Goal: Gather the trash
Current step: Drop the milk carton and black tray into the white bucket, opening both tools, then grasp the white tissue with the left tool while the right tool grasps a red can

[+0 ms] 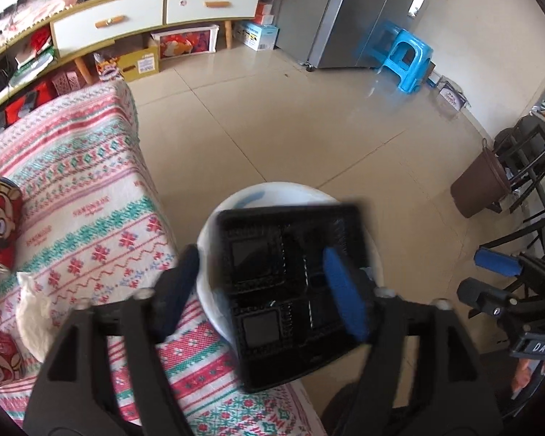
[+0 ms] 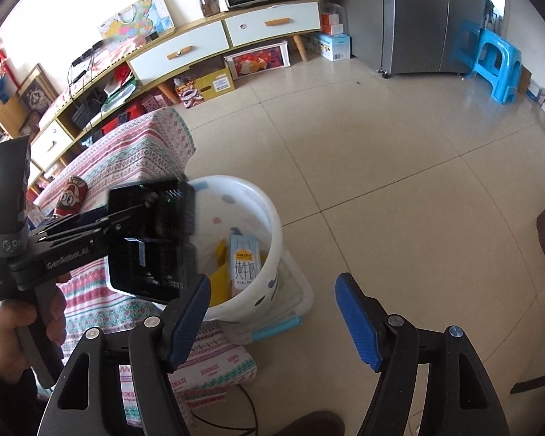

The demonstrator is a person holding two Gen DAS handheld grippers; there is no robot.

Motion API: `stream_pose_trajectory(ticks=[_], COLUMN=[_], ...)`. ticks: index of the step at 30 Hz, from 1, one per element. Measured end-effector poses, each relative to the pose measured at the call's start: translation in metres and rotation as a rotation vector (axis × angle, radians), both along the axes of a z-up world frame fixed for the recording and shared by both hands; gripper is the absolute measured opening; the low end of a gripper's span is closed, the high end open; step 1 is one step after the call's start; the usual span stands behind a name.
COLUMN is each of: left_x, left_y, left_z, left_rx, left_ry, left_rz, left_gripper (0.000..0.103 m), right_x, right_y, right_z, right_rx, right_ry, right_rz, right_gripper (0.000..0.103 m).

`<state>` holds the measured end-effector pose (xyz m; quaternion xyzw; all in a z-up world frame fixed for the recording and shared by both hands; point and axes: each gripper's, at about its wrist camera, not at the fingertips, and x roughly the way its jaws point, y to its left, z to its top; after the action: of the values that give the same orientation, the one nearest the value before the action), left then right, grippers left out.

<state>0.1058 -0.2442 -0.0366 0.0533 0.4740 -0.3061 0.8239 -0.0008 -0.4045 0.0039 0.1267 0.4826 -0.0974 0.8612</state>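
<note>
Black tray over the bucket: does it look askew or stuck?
Yes. The black tray sits tilted over the white bucket, one edge still above the patterned tablecloth. The left hand-held gripper's pads are spread apart around it.

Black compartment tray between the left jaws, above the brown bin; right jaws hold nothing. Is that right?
No. The black compartment tray is above the white bucket, not the brown bin off by the chairs, as the left wrist view shows. The rest stands.
</note>
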Motion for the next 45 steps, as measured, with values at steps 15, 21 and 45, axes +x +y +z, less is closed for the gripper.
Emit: stream_pose_trajectory(ticks=[15, 21, 45], left_x=[-0.002, -0.008, -0.002], left_y=[0.048, 0.078, 0.271], left_z=[0.014, 0.026, 0.04], left_rx=[0.032, 0.054, 0.147], left_ry=[-0.032, -0.061, -0.044], left_rz=[0.044, 0.06, 0.377], left_gripper=[0.082, 0.086, 0.1], right_x=[0.011, 0.022, 0.089], right_y=[0.019, 0.037, 0.17], right_z=[0.001, 0.003, -0.006], right_rx=[-0.01, -0.014, -0.067], right_ry=[0.002, -0.002, 0.033], right_rz=[0.031, 0.056, 0.258], right_gripper=[0.074, 0.075, 0.083])
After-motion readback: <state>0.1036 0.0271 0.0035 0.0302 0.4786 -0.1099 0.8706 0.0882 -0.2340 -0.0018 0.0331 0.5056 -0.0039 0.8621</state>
